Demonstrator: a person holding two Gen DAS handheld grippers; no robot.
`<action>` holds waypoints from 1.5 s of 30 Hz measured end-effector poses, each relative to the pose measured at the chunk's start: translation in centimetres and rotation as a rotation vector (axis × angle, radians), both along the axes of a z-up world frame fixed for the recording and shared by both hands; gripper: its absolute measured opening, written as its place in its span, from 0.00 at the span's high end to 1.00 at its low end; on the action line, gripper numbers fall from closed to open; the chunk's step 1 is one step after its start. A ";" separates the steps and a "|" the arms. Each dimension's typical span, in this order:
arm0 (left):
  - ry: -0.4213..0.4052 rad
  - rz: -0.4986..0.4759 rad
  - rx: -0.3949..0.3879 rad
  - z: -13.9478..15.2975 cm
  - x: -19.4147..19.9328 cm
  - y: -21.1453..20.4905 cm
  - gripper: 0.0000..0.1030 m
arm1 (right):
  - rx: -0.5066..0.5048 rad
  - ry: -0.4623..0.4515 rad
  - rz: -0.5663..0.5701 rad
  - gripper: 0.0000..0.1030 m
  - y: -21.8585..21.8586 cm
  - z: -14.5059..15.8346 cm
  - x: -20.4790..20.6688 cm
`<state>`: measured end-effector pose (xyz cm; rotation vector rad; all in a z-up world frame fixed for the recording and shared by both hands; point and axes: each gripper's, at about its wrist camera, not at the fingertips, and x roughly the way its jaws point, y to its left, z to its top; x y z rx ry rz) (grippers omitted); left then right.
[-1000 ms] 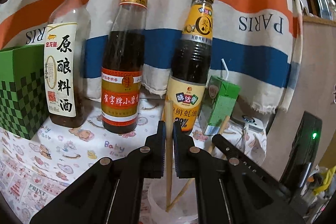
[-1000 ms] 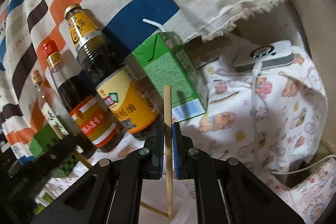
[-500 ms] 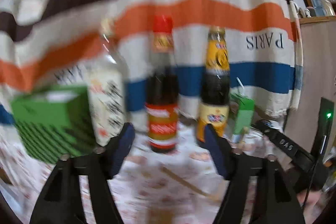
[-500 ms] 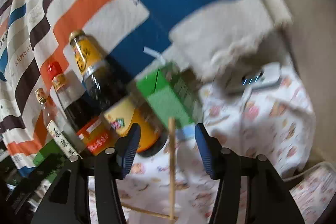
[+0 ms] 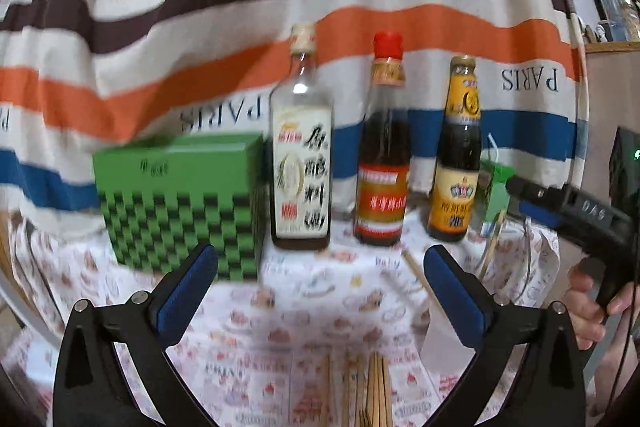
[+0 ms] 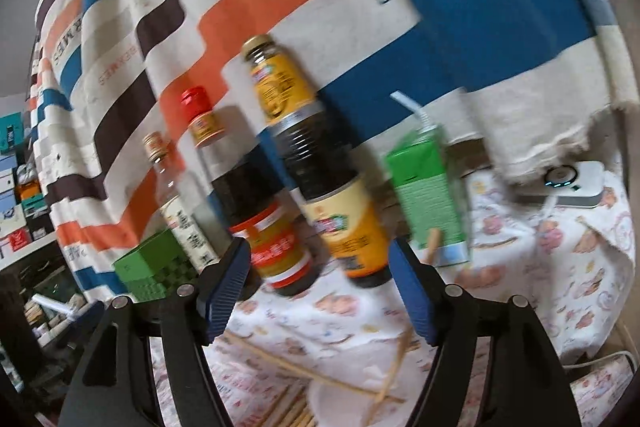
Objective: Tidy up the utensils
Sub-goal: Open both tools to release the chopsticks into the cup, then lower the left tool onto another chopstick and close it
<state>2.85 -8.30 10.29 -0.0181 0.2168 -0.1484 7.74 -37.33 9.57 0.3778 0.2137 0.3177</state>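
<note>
The left gripper [image 5: 320, 279] is seen spread wide, its jaws having just been opening, with nothing between the blue pads. The right gripper [image 6: 320, 291] is likewise parted and has just been opening, gripping nothing. Wooden chopsticks [image 6: 316, 375] are seen leaning crossed in a clear cup [image 6: 340, 405] low between its fingers, and a bundle of chopsticks [image 5: 372, 387] lies on the printed cloth [image 5: 304, 287] below the left gripper.

Table under cartoon-print cloth [image 5: 304, 291] carries green checkered box [image 5: 180, 207], three sauce bottles [image 5: 382, 163] in a row, green drink carton [image 6: 430, 199], white device [image 6: 576, 183], loose chopsticks [image 6: 304, 373].
</note>
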 end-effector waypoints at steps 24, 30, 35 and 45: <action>0.185 0.042 -0.116 -6.8 -2.5 6.4 0.01 | -0.202 0.123 -0.082 0.22 7.7 -6.0 -9.4; 0.398 0.147 -0.047 -9.8 0.7 6.6 0.01 | -0.172 0.199 -0.080 0.17 6.9 -7.3 -8.6; 0.530 0.075 -0.037 -11.9 2.1 5.9 0.01 | -0.212 0.234 -0.101 0.17 7.2 -8.2 -7.8; 0.731 -0.039 0.001 -14.7 3.3 3.9 0.28 | -0.234 0.264 -0.161 0.17 7.2 -9.0 -7.4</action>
